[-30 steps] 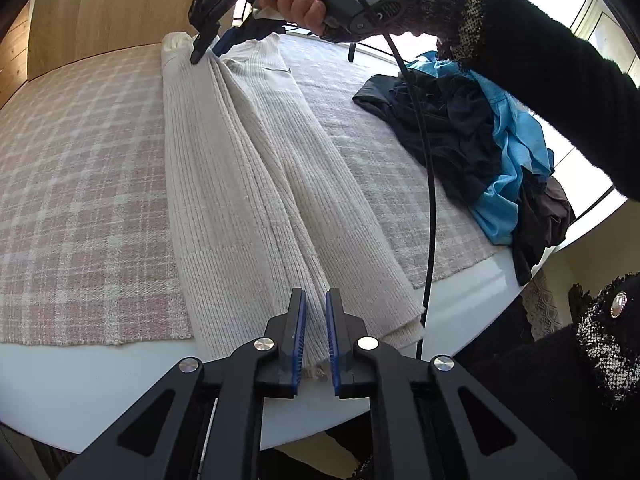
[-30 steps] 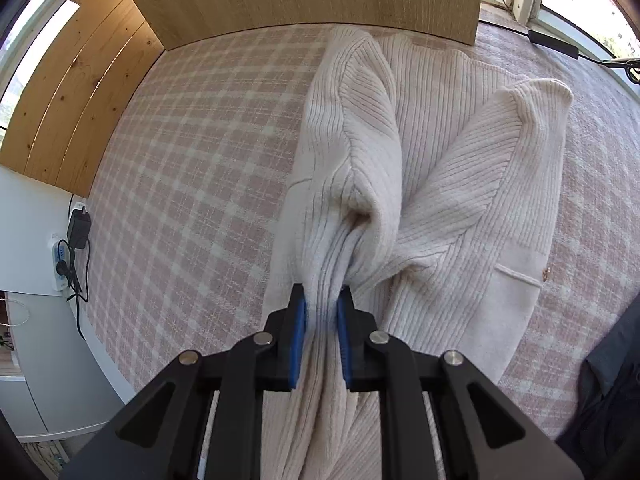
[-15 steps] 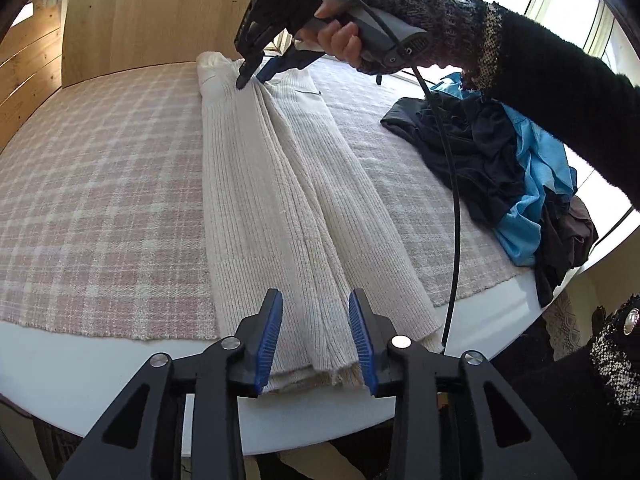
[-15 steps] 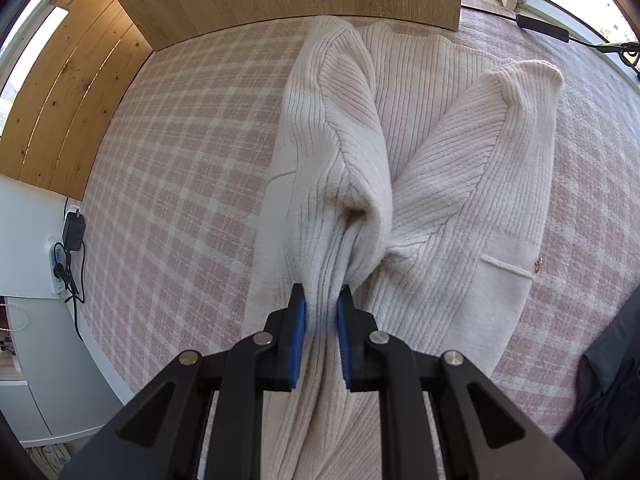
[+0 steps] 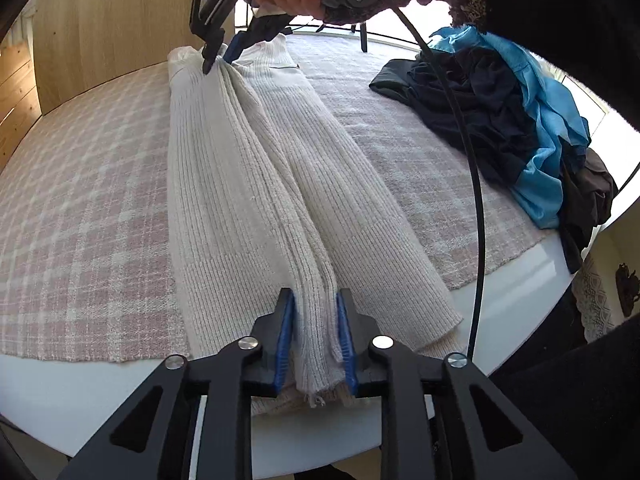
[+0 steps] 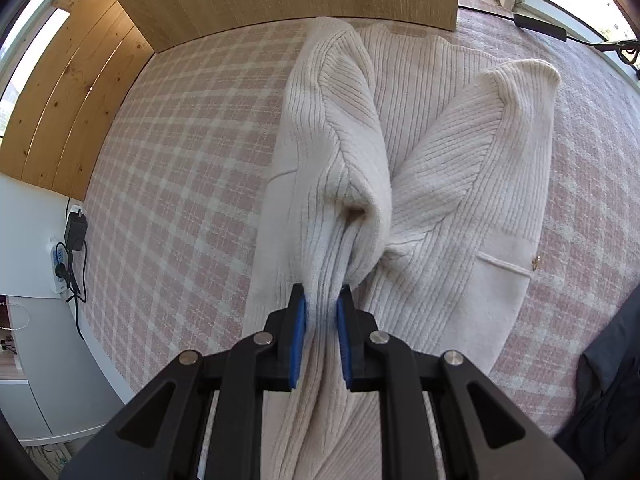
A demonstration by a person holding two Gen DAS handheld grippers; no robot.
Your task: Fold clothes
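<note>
Left wrist view: both the left hand-held gripper and right hand-held gripper pinch the cream sweater.

Right gripper jaws apparently clamped on cream ribbed sweater, over plaid cloth.

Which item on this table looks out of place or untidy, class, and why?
The cream sweater lies stretched between the left claw and right claw, in order. The heap of dark and blue clothes is the untidy part: crumpled together and spilling over the table's edge.
</note>
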